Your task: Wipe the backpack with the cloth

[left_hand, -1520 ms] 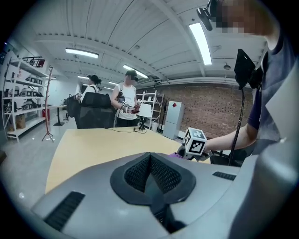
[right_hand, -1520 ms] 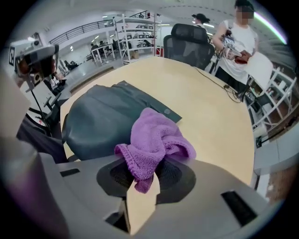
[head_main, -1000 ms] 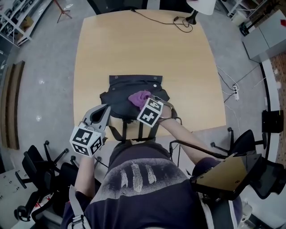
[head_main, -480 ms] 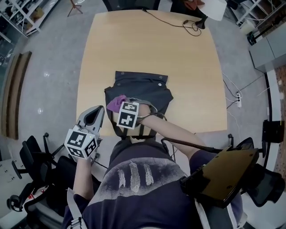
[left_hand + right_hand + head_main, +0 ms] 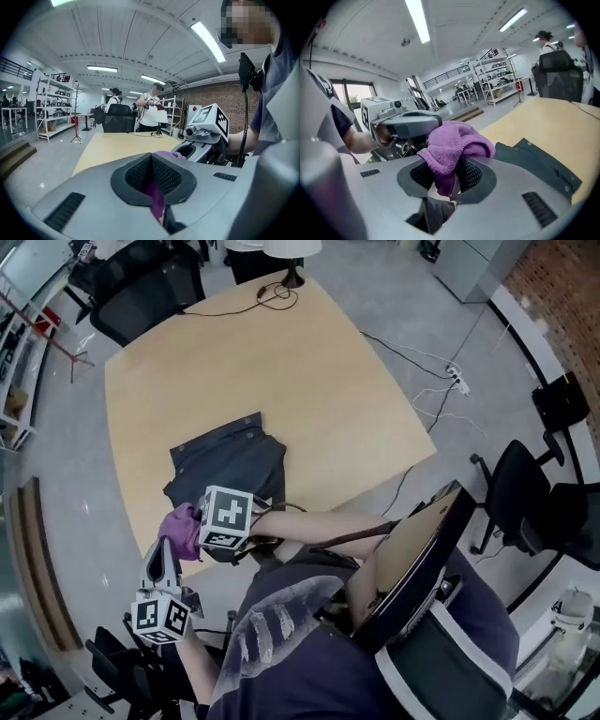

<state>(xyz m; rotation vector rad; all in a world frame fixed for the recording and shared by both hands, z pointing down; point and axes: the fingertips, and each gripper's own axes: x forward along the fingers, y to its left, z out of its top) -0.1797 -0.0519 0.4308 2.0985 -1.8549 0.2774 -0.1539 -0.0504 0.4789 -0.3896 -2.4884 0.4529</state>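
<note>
While left gripper [image 5: 152, 174] and right gripper [image 5: 449, 177] pinch cloth [image 5: 452, 143] beside backpack [image 5: 230, 463] | likely regripping | next: press cloth onto backpack

A light wooden table with rounded corners [image 5: 309, 381] stands on a grey floor [image 5: 75, 437]. A dark grey fabric backpack [image 5: 230, 465] lies flat on it, close to the near edge. A thin black cable [image 5: 267, 296] loops across the far edge. The remaining tabletop shows bare wood.
</note>
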